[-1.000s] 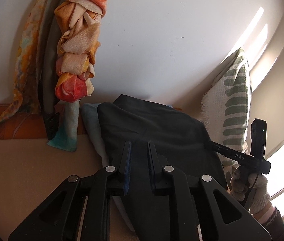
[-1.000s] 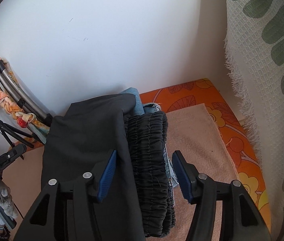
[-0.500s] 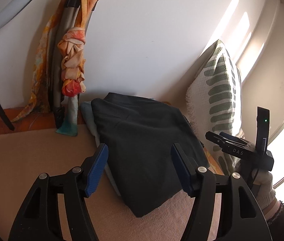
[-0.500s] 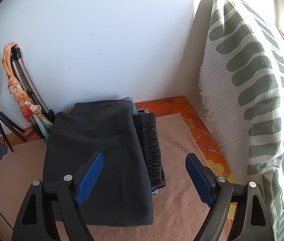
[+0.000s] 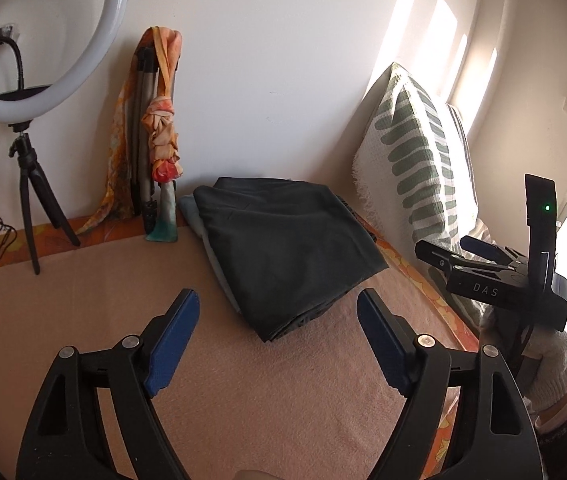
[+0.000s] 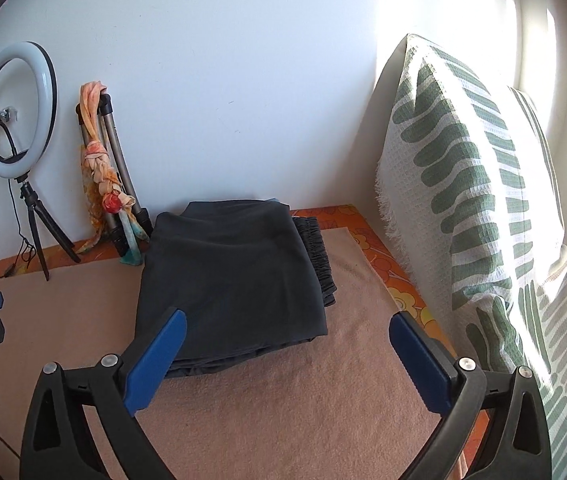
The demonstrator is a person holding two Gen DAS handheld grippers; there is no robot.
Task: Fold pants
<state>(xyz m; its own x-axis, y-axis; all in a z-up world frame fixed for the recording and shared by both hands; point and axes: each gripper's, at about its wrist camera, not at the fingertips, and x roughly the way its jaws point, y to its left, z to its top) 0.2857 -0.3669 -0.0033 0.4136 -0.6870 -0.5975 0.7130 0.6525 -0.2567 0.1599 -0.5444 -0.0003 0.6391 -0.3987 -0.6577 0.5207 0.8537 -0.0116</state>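
Lying folded into a compact dark bundle, the pants (image 6: 231, 280) are resting on the tan blanket (image 6: 283, 412) near the wall, their elastic waistband peeking out along the right edge, with a sliver of pale blue fabric showing beneath them. The left gripper (image 5: 277, 336) is hanging just short of the bundle with its blue pads spread wide, nothing between them; its jaws have just been opening. The right gripper (image 6: 285, 354) is likewise spread apart and empty, its jaws also having just been opening, with the near corner of the pants lying beyond its left pad and untouched. A gloved hand (image 5: 539, 360) is carrying that right tool at the edge of the left view, beside the green-patterned pillow (image 6: 479, 216). A ring light (image 5: 39, 40) on its tripod is standing against the wall. By the look of it, the folding itself is finished and the release step is in hand; the next move probably calls only for drawing both tools clear without snagging the stack.
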